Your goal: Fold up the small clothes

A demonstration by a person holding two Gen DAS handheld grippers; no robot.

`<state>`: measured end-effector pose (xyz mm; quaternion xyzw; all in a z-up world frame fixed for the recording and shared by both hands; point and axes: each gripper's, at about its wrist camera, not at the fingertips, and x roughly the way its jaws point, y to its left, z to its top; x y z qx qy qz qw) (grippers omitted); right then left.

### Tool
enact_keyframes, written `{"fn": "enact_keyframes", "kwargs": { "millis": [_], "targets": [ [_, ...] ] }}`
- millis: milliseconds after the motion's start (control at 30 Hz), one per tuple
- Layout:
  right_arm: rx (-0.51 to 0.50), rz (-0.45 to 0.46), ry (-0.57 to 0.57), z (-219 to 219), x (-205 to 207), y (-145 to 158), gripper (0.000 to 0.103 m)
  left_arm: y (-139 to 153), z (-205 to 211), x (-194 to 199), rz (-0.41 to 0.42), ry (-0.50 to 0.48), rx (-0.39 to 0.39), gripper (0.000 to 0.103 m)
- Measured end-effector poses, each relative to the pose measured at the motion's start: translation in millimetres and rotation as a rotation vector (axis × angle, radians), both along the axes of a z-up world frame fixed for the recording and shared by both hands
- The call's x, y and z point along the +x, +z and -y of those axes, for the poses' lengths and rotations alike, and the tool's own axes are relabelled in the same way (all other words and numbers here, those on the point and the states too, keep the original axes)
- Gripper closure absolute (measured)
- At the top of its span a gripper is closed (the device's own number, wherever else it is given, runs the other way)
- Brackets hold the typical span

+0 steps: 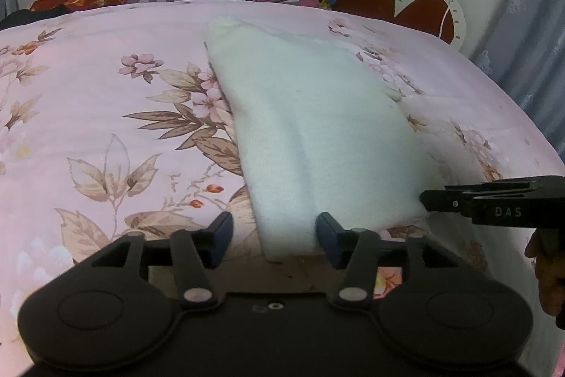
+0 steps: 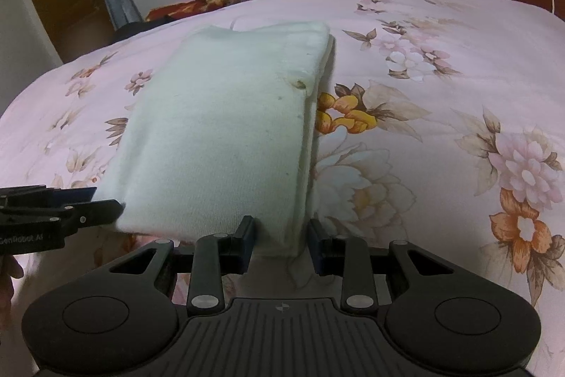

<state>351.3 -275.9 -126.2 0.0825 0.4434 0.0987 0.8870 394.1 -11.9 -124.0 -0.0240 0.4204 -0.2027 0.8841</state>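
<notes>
Floral pink bedspread (image 1: pixel 106 115) carries the folded white garment (image 1: pixel 317 129), lying flat. Left gripper (image 1: pixel 273 235) stands apart around its near corner; right gripper (image 2: pixel 280 244) looks clamped on the other near corner. Folding seems nearly finished; next, release and withdraw cleanly.

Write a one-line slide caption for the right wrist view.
Right claw straddles the near right corner of a folded white garment on a floral bedspread; left claw at its left corner.

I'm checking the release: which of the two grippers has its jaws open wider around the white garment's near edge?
The left gripper: its pads stand well clear of the white garment. The right gripper sits closer around its corner.
</notes>
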Motion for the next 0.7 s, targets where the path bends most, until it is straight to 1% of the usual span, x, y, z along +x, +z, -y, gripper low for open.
{"fn": "enact_keyframes", "kwargs": {
  "millis": [33,67,100,133,167,200,233,267,300,333,400,433,467,533,633,700],
  "targets": [
    [0.003,-0.003,0.001,0.8,0.8,0.3,0.072,1.0,-0.9,0.7,0.000,0.002,-0.001,0.036],
    [0.009,-0.006,0.002,2.3,2.3,0.9,0.072,3.2,-1.4,1.5,0.001,0.006,0.002,0.014],
    [0.014,-0.006,-0.005,4.6,3.5,3.4,0.069,7.2,-3.2,1.8,0.017,0.026,0.011,0.004],
    [0.013,0.014,-0.042,8.8,3.4,8.8,0.047,12.1,-5.5,0.1,0.046,0.048,0.009,0.001],
    [0.005,0.052,-0.095,13.8,2.5,14.9,0.033,16.7,-8.6,2.1,0.066,0.052,-0.012,0.001],
    [0.025,0.097,-0.137,23.6,2.9,21.1,0.025,20.9,-12.3,7.6,0.074,0.052,-0.051,0.002],
    [0.078,0.111,-0.147,33.2,7.1,23.8,0.025,22.9,-14.8,14.8,0.072,0.065,-0.084,0.005],
    [0.143,0.101,-0.169,44.3,15.7,24.2,0.025,23.9,-16.7,24.3,0.058,0.079,-0.116,0.009],
    [0.199,0.083,-0.197,55.5,26.0,22.9,0.026,23.7,-19.0,37.0,0.035,0.095,-0.161,0.011],
    [0.244,0.073,-0.215,63.8,35.4,21.3,0.026,22.1,-21.4,47.8,0.018,0.111,-0.200,0.015],
    [0.342,0.063,-0.226,78.1,57.4,17.0,0.026,13.1,-27.0,70.9,-0.032,0.148,-0.276,0.019],
    [0.386,0.049,-0.218,82.7,69.1,13.7,0.026,8.3,-27.8,79.9,-0.059,0.162,-0.294,0.024],
    [0.414,0.034,-0.212,86.9,80.1,11.0,0.026,2.5,-28.9,88.4,-0.086,0.171,-0.318,0.027],
    [0.444,0.006,-0.188,90.0,99.1,3.6,0.034,-7.8,-29.4,99.8,-0.137,0.183,-0.357,0.028],
    [0.506,-0.049,-0.168,93.2,118.9,-9.8,0.038,-15.2,-32.0,105.8,-0.144,0.200,-0.397,0.028],
    [0.522,-0.067,-0.173,94.3,126.6,-17.1,0.039,-15.5,-32.2,107.0,-0.147,0.214,-0.398,0.029]
  ]
}}
